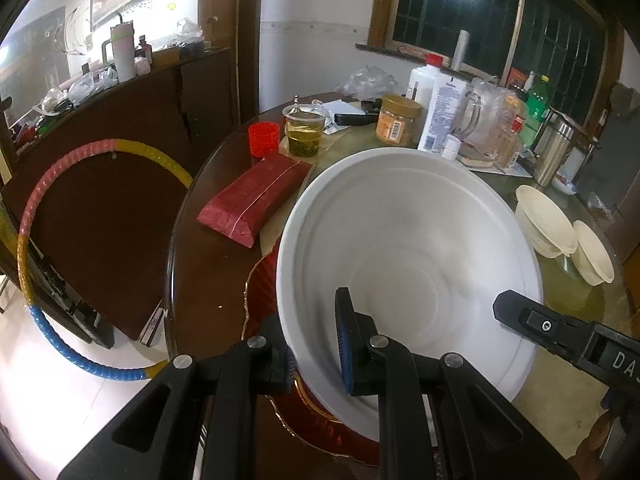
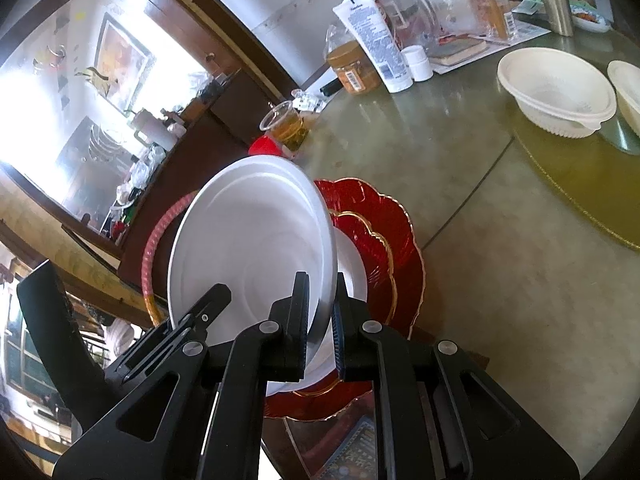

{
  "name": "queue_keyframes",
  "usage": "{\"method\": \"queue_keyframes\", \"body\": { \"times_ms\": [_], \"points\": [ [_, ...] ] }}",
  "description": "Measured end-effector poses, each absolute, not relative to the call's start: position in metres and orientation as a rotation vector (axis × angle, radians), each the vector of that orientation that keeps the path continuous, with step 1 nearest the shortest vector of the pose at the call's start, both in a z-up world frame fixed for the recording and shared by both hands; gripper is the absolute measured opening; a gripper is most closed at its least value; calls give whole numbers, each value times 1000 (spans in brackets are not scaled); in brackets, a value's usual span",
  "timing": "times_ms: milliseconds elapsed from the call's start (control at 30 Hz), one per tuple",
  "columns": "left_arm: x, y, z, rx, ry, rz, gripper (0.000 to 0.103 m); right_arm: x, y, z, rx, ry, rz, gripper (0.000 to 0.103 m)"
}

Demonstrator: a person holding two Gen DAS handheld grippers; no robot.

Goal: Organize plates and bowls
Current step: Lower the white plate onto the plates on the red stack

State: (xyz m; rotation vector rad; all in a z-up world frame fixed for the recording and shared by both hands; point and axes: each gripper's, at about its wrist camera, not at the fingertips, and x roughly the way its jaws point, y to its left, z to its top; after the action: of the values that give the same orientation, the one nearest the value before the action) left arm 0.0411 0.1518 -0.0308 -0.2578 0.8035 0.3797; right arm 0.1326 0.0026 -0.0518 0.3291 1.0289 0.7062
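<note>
A large white plate point(image 1: 412, 248) is held tilted above a stack of red scalloped plates point(image 2: 384, 240) with gold rims. My left gripper point(image 1: 316, 354) is shut on the plate's near rim. My right gripper point(image 2: 320, 320) is shut on the same white plate point(image 2: 252, 248) at its opposite edge. The right gripper's fingers point(image 1: 532, 318) show in the left wrist view, the left gripper's fingers point(image 2: 192, 320) in the right wrist view. A smaller white plate point(image 2: 352, 272) lies on the red stack. Two cream bowls point(image 1: 548, 220) point(image 2: 556, 92) stand further along the table.
The round table point(image 2: 480, 280) carries a red packet point(image 1: 256, 200), a red cup point(image 1: 263, 139), a cup of tea point(image 1: 305, 130), jars, a lotion tube point(image 2: 376, 40), a steel flask point(image 1: 554, 152) and bags at the back. A hula hoop point(image 1: 36, 208) leans on a dark cabinet at left.
</note>
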Motion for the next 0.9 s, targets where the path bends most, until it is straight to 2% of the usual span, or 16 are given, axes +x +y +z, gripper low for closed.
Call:
{"method": "queue_keyframes", "body": {
  "times_ms": [900],
  "points": [
    [40,156,-37,-244,826,407,16,132,11,-57,278,1032,711,11]
  ]
}}
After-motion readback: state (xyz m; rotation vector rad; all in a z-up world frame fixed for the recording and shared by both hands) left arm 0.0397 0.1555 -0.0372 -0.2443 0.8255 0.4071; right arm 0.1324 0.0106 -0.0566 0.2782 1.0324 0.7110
